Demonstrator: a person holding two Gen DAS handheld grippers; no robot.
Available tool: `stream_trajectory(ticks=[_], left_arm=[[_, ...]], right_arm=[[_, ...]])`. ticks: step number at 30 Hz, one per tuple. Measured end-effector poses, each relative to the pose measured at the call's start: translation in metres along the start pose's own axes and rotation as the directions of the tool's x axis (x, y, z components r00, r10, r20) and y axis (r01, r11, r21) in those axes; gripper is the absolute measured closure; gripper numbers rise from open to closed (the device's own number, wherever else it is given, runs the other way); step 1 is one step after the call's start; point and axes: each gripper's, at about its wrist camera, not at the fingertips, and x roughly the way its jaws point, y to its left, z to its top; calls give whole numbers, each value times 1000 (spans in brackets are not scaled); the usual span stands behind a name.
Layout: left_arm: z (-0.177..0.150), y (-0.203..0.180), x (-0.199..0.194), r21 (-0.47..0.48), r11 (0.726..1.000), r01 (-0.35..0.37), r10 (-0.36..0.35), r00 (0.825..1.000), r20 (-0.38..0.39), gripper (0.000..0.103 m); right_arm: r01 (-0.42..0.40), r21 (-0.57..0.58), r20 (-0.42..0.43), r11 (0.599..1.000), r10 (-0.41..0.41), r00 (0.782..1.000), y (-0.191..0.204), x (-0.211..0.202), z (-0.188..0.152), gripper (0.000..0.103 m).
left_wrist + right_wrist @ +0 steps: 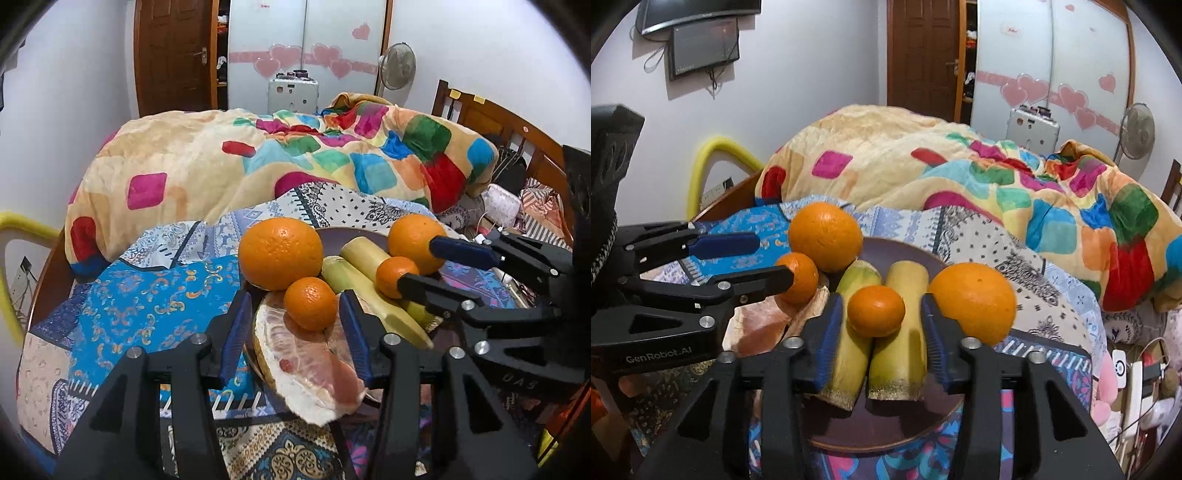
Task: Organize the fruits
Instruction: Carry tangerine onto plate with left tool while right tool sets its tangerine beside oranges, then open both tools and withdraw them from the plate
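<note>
A brown plate (pixel 886 439) on the bed holds two large oranges (pixel 825 236) (pixel 973 302), two small mandarins, two yellow-green cane pieces (pixel 901 332) and a peeled pomelo piece (pixel 310 362). My left gripper (pixel 295 325) is open, its fingers either side of one mandarin (pixel 311 302) above the pomelo. My right gripper (pixel 882 325) is open around the other mandarin (pixel 876 312), which rests on the cane pieces. Each gripper also shows in the other's view: the right (pixel 417 266) and the left (pixel 772 262).
The plate sits on a patterned blue bedsheet (pixel 147 295). A colourful quilt (pixel 295 158) is heaped behind it. A wooden headboard (pixel 517 133) and clutter lie to the right. A yellow tube (pixel 713 155) stands at the bed's left.
</note>
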Motion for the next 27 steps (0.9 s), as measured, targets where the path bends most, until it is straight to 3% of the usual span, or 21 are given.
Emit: stream_trajectory(ticks=[11,27], left_arm=[[-17,-12,-65,26,1000,-6,5,998,68,54],[-80,-26,-121,21,1000,-15,14,999,50,54]], right_arm=[[18,6,76,1000,-18,997,8,-58,-9,57],[-4,-1,95,1000,4,996,44,-108,-57,56]])
